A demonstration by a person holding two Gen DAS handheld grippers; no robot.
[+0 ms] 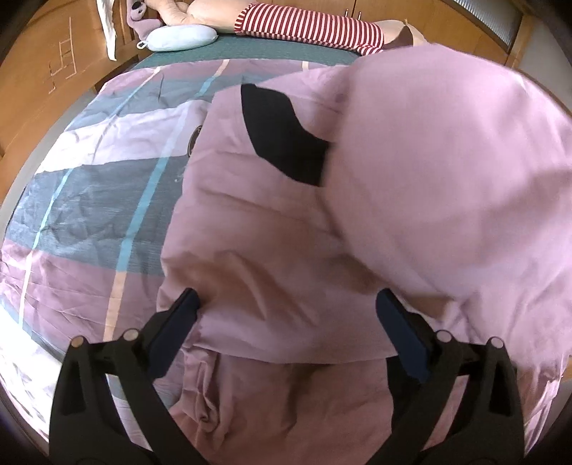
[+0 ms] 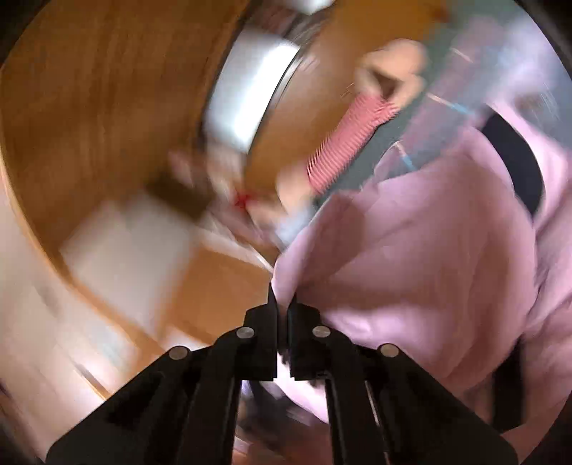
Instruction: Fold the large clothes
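The big soft pink cloth garment (image 1: pixel 271 250) lies on the striped bed cover (image 1: pixel 89 200), only partly folded. The right gripper (image 2: pixel 282 304) pinches its edge (lifted, blurry). The left gripper (image 1: pixel 286 314) hangs spread wide above it.

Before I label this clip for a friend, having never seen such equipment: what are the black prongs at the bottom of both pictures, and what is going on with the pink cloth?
They are hand-held grippers, one in each of a person's hands, each with a fisheye camera looking along its two fingers. The left gripper is open above a pink garment with a black panel, lying on a patterned bedspread. A striped plush toy and a pale blue pillow lie at the far end. The right view is blurred; the right gripper is shut on an edge of the garment, lifting it.
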